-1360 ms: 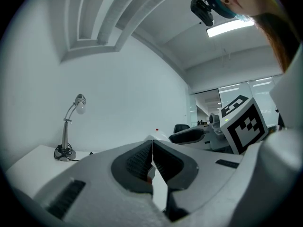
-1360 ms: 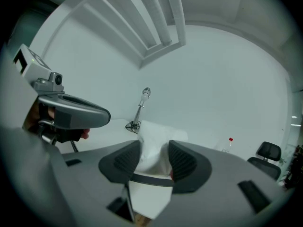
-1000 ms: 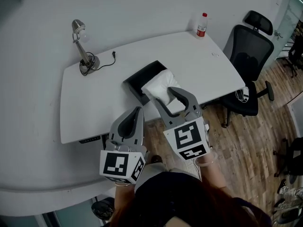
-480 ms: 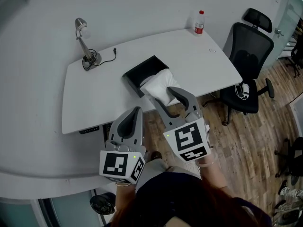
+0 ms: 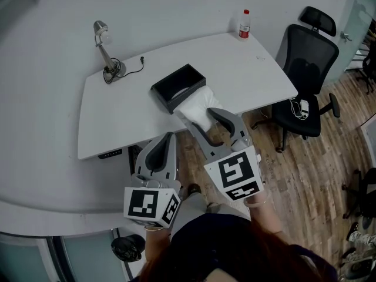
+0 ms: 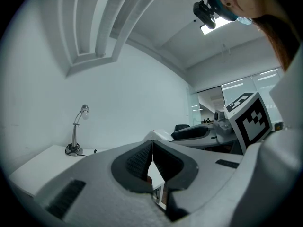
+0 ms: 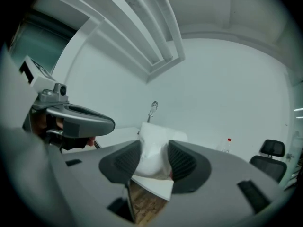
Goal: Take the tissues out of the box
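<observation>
head view, left to right.

desk lamp point(image 5: 104, 51) at the far left corner of the white desk point(image 5: 117, 122). not involved.

left gripper point(image 5: 169, 138): jaws pressed together, nothing between them. the left gripper view point(image 6: 151, 150) confirms it, the pads meet along one seam. it is held off the near edge of the desk, apart from the box and short of it.

black box point(image 5: 176, 86): open top, mid desk, long axis slanted from lower left to upper right. a pale streak shows inside. it may be more tissue, cannot tell.

tissues point(image 5: 197, 104): a white wad running from the box's near right corner diagonally down toward the near desk edge. its upper end lies against that corner. whether that end is in the box or already clear of it cannot be read here. its lower end sits in the right gripper point(image 5: 202, 121).

right gripper: clamped on the tissues. the right gripper view point(image 7: 152, 157) shows the white wad point(image 7: 154, 143) bulging up between the two ribbed pads, which stand partly apart with the wad filling the gap.

bottle point(image 5: 244, 25) at the far right desk corner and office chair point(image 5: 308, 69) beyond. both well apart from the work.

key relation: the box lies up and to the left of the right gripper, with the wad's long axis on the line between them. judgement: drawing the wad along that axis, away from the box, should free it. the right hand has it, the left is nearer the box if bracing is needed.
</observation>
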Demonstrator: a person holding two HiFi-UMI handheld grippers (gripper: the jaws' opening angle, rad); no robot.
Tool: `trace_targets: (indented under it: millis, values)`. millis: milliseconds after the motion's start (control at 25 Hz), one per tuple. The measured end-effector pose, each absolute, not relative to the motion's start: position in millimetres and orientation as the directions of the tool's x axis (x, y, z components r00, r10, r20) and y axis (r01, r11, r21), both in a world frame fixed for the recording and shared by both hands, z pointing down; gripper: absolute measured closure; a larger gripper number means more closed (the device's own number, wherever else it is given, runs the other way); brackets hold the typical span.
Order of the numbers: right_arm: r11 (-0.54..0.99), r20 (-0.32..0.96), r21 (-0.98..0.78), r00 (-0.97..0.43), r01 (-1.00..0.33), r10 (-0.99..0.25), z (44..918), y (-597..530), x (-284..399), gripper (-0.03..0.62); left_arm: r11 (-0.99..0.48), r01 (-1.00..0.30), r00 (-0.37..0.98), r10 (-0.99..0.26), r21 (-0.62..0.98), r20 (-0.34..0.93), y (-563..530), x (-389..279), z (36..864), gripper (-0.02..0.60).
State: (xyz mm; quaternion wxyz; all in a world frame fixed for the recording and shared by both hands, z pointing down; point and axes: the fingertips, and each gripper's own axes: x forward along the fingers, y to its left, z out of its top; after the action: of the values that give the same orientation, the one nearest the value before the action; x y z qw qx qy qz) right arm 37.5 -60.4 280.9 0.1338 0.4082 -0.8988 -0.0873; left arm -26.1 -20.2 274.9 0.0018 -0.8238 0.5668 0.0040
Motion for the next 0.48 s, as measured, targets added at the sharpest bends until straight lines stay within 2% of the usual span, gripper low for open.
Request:
trace_targets:
  millis: [480]
  values:
    - [0.666, 0.169, 0.247, -0.645, -0.704, -0.745, 284.1, -35.5, 60.0, 0.399, -0.336, -0.942, 0.336, -0.942, 0.012, -0.006, 1.3, -8.8, 278.4, 0.560]
